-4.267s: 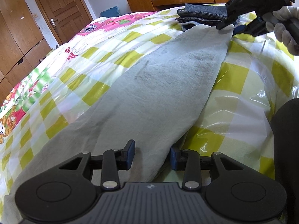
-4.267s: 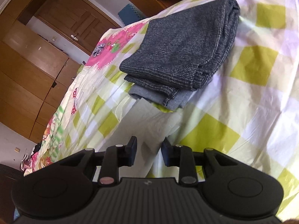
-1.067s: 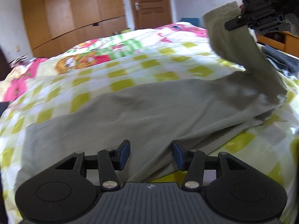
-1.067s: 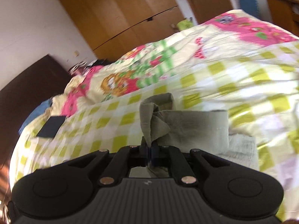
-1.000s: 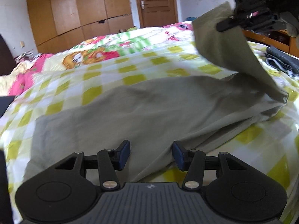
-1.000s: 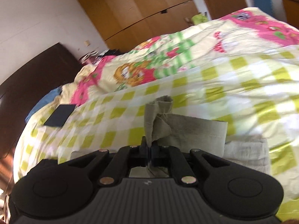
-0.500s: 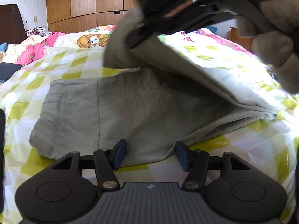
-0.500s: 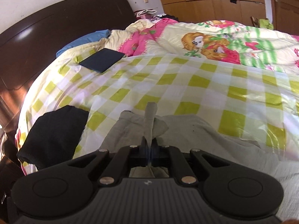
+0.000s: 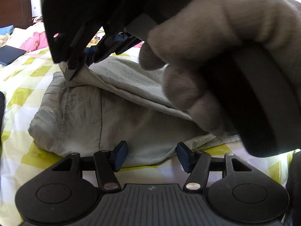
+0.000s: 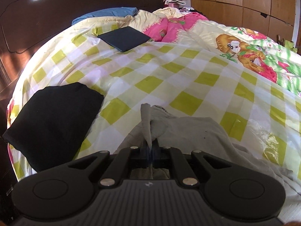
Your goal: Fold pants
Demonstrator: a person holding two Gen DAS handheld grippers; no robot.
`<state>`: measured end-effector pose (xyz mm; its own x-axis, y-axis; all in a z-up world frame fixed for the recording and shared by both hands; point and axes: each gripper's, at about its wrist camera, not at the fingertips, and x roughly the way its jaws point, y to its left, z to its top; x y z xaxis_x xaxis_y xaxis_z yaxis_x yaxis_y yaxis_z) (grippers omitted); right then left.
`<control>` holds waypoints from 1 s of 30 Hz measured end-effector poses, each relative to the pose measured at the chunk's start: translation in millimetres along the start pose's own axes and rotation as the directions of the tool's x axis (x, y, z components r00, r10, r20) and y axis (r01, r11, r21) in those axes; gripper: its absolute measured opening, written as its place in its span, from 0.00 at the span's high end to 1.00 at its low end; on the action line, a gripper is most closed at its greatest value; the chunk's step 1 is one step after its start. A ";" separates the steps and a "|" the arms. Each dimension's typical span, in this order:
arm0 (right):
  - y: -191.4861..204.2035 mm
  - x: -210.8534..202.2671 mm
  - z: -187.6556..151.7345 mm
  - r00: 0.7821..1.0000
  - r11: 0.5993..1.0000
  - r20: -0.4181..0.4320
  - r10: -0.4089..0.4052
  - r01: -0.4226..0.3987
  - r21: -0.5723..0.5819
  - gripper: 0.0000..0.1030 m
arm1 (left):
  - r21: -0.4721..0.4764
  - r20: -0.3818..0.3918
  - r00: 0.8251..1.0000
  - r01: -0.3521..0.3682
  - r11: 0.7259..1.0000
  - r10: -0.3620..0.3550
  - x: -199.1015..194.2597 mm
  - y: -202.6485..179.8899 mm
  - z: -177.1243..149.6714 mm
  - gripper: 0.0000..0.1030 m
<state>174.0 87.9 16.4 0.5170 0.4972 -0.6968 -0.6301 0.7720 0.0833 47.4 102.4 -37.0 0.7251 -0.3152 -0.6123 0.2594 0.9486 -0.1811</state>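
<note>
Grey-beige pants [image 9: 105, 116] lie on the checked bedspread [image 9: 22, 94], folded over with the leg end brought across onto the waist part. My right gripper [image 10: 150, 152] is shut on the leg hem [image 10: 146, 120] and holds it low over the waist end; it also shows in the left wrist view [image 9: 75, 71], with the gloved hand [image 9: 216, 66] filling the upper frame. My left gripper [image 9: 150, 156] is open, empty, at the near edge of the pants.
A folded black garment [image 10: 49, 120] lies left of the pants near the bed edge. A dark tablet [image 10: 124, 37] lies further up by the pink quilt [image 10: 173, 28]. A dark headboard [image 10: 56, 9] and wooden wardrobes [image 10: 244, 3] stand behind.
My right gripper has carried the leg end across and lowered it towards the waist end. My left gripper has stayed open at the near edge.
</note>
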 end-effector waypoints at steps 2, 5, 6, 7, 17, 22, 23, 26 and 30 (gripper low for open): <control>-0.3 -7.2 2.7 0.999 1.000 0.039 -0.010 0.009 0.007 0.96 | -0.005 0.001 1.000 0.005 1.000 -0.005 0.0 2.7 -2.1 0.32; 4.5 -26.5 5.2 0.995 1.000 0.103 -0.007 0.010 -0.030 0.96 | -0.005 -0.003 1.000 0.008 1.000 -0.008 1.7 4.7 -4.4 0.31; 10.2 -32.6 5.1 0.992 0.997 0.126 0.002 0.008 -0.077 0.96 | -0.006 -0.006 1.000 0.010 1.000 -0.010 5.0 6.3 -3.0 0.31; 17.9 -36.4 3.8 0.990 0.990 0.138 0.007 0.013 -0.142 0.96 | -0.006 -0.008 1.000 0.010 1.000 -0.010 5.8 7.5 -3.4 0.31; 12.7 7.0 -17.5 0.972 0.974 -0.167 0.168 -0.190 -0.125 0.59 | 0.005 -0.084 0.996 0.029 1.000 -0.028 -23.1 9.6 -11.8 0.30; -28.8 -42.8 -30.1 0.978 0.982 -0.083 0.190 -0.191 -0.007 0.53 | -0.002 -0.084 0.996 -0.008 1.000 0.007 -47.3 20.2 -14.6 0.30; -45.3 -54.6 -33.7 0.982 0.984 -0.070 0.175 -0.173 0.039 0.53 | -0.002 -0.067 0.998 -0.013 1.000 0.013 -52.6 21.1 -11.1 0.30; -97.8 -85.1 -52.6 0.997 0.990 -0.034 0.064 -0.059 0.131 0.53 | -0.006 0.017 1.000 -0.004 1.000 0.005 -59.5 20.1 7.2 0.30; -169.8 -91.2 -83.9 0.994 0.965 -0.069 -0.084 0.099 0.245 0.53 | 0.014 0.095 0.995 0.006 1.000 -0.007 -33.0 9.0 29.4 0.26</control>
<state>185.2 -121.7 6.0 0.5269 0.4015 -0.7491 -0.4149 0.8907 0.1856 44.6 120.6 4.2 0.7806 -0.3233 -0.5349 0.2728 0.9463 -0.1737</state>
